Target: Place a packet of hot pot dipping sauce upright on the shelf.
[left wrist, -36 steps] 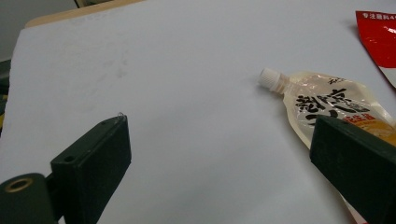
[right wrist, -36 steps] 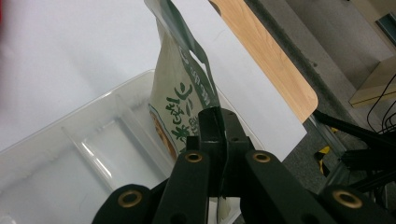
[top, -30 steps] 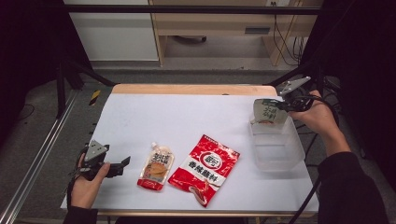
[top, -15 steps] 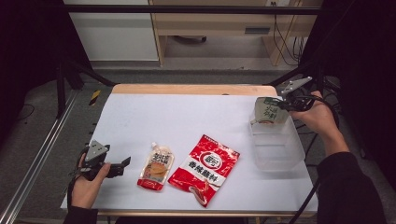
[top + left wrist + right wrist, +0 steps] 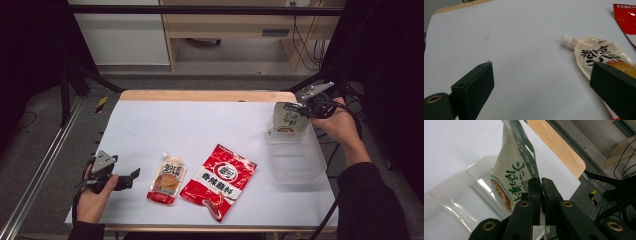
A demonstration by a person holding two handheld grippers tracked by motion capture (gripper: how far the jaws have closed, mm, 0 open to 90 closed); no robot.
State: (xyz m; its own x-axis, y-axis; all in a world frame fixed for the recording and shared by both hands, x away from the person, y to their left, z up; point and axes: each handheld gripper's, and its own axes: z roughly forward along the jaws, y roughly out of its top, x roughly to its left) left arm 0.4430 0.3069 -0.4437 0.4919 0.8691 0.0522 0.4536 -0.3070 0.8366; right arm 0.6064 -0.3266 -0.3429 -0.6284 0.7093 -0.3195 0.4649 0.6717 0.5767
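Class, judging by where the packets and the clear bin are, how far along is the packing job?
Done: nothing lies flat in the clear bin yet. In hand: the right gripper pinches the green-and-white pouch, held upright over the bin's far end. Left: the spouted pouch and red packet lie on the table; the left gripper is open beside them.

Bare counter [image 5: 210,125] lies wide between the spouted pouch [image 5: 167,178], the red packet [image 5: 220,181] beside it, and the clear bin [image 5: 296,159] at the right edge.
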